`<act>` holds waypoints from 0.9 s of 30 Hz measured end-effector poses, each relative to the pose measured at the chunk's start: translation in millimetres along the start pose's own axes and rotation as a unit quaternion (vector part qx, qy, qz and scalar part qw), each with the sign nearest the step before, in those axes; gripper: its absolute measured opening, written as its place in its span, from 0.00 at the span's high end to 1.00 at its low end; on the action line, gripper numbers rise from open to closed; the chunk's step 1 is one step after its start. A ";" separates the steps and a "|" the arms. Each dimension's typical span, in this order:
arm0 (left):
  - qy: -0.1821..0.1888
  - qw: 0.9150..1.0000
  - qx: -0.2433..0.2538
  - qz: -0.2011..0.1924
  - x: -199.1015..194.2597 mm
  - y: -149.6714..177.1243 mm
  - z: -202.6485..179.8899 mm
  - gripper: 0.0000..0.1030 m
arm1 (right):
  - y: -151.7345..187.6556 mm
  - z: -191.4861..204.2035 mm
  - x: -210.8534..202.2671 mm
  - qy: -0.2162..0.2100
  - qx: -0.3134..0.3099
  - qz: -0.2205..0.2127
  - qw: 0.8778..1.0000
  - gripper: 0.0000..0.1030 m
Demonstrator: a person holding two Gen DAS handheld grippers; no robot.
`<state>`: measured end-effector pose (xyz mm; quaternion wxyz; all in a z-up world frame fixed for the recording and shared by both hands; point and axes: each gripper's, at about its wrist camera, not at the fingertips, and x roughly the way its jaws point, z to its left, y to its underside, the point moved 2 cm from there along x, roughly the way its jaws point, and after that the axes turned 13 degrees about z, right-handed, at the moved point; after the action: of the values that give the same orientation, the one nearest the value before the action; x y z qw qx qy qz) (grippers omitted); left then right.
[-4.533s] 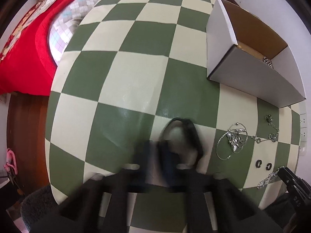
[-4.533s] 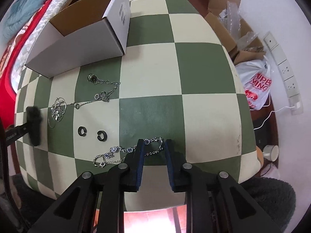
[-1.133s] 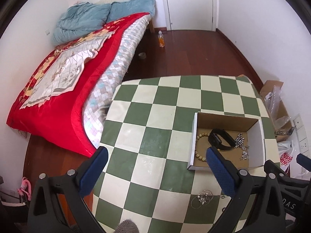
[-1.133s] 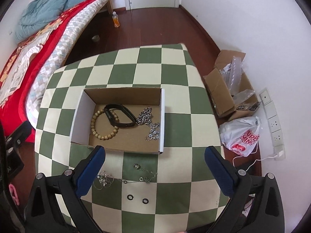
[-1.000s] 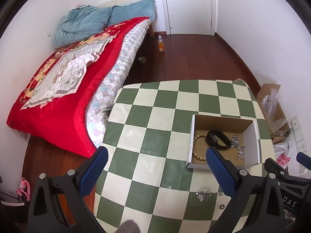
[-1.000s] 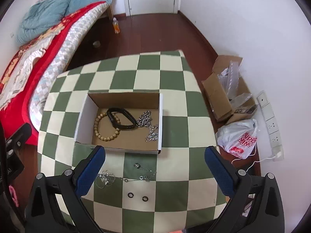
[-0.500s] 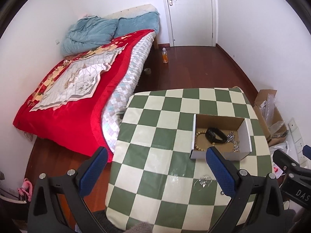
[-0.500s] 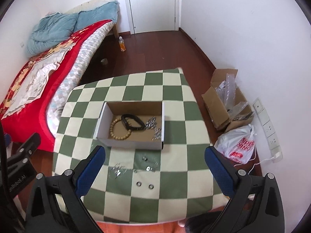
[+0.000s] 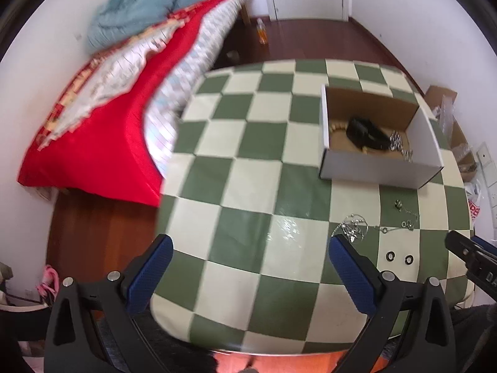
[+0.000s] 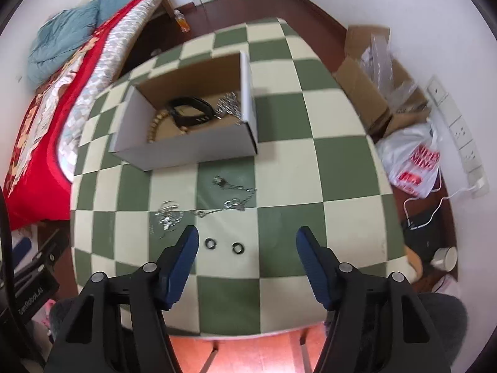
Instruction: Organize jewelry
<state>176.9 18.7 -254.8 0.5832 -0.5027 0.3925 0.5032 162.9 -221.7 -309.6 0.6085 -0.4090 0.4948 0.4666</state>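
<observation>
Green-and-cream checkered table [image 10: 335, 161] beside a red-quilted bed [image 9: 102, 118]. White cardboard box [image 10: 186, 149] at table centre, holding a wooden bead bracelet [image 10: 153, 129], a black band [image 10: 191, 112] and a silver chain [image 10: 230, 107]. Just in front of the box, loose on the cloth: a silver necklace [image 10: 236, 202], a tangled silver hoop piece [image 10: 167, 214], two small black rings [image 10: 223, 245]. Left gripper [image 9: 248, 273] and right gripper [image 10: 247, 261] above the near edge, both empty, jaws wide apart.

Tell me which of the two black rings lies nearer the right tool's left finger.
The left-hand ring, just beside that blue finger; the other ring lies farther right, toward the open gap's middle.
</observation>
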 end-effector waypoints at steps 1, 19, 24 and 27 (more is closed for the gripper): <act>0.004 1.000 0.002 0.005 5.6 -1.6 -2.6 0.01 | -3.7 -1.0 7.7 -0.003 0.002 0.003 1.000 0.35; -0.012 0.996 0.019 0.081 83.1 -17.1 -27.1 0.01 | -25.8 29.5 88.3 0.074 -0.055 0.007 0.996 0.95; 0.007 0.995 0.032 0.094 90.9 -16.9 -39.7 0.01 | -22.7 -0.1 84.1 0.061 -0.019 0.006 0.998 0.95; 0.015 0.994 0.045 0.099 95.4 -17.6 -50.3 0.01 | -18.6 -28.3 78.0 0.056 0.009 0.008 0.998 0.95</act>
<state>214.3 -12.1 -352.8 0.5460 -0.4423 0.4715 0.5328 180.6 -240.4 -390.6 0.5794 -0.4254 0.5355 0.4433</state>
